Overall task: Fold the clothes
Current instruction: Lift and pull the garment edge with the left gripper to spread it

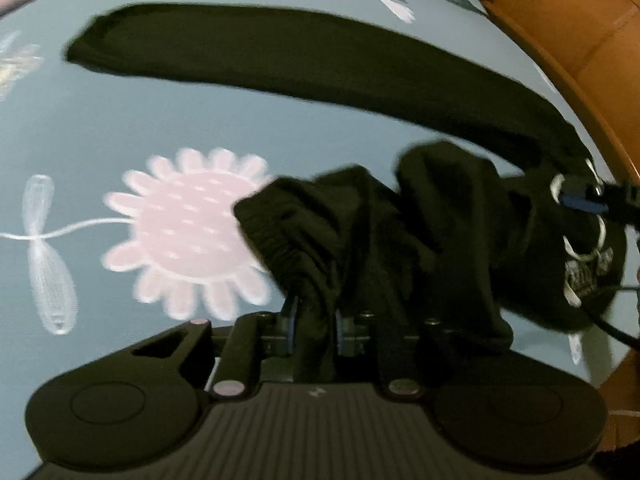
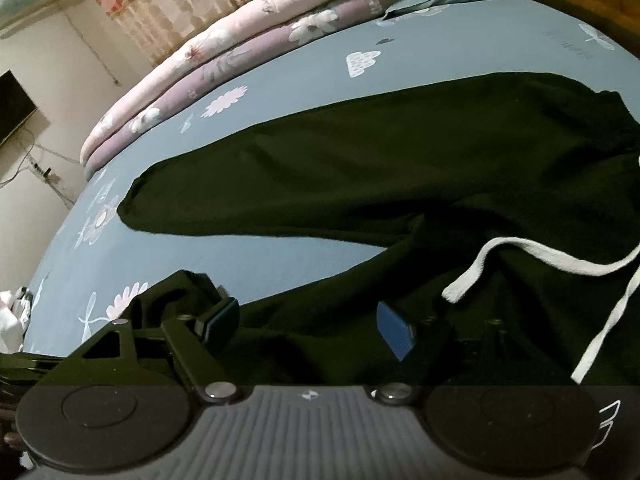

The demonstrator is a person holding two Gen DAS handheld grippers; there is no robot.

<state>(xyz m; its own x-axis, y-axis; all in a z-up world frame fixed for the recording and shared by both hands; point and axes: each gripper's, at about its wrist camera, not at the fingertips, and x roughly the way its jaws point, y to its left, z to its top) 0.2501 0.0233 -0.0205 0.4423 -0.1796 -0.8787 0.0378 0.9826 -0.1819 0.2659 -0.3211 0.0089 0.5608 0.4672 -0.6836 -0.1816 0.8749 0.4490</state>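
Note:
Black sweatpants (image 1: pixel 280 64) lie on a blue flowered bed sheet (image 1: pixel 120 128), one leg stretched flat across the far side. The near leg's elastic cuff (image 1: pixel 280 240) is bunched up, and my left gripper (image 1: pixel 316 320) is shut on that gathered black fabric. In the right wrist view the pants (image 2: pixel 360 168) spread from the waist, with a white drawstring (image 2: pixel 520 252) lying loose on top. My right gripper (image 2: pixel 310 324) stands open just above the black cloth near the waist, its blue pads (image 2: pixel 394 332) well apart. One of its pads (image 1: pixel 580 202) shows at the right edge of the left wrist view.
Folded pink and purple quilts (image 2: pixel 224 60) lie along the far side of the bed. A wooden bed frame (image 1: pixel 580 40) borders the sheet on the right. A dark screen (image 2: pixel 12 108) hangs on the wall to the left, cables below it.

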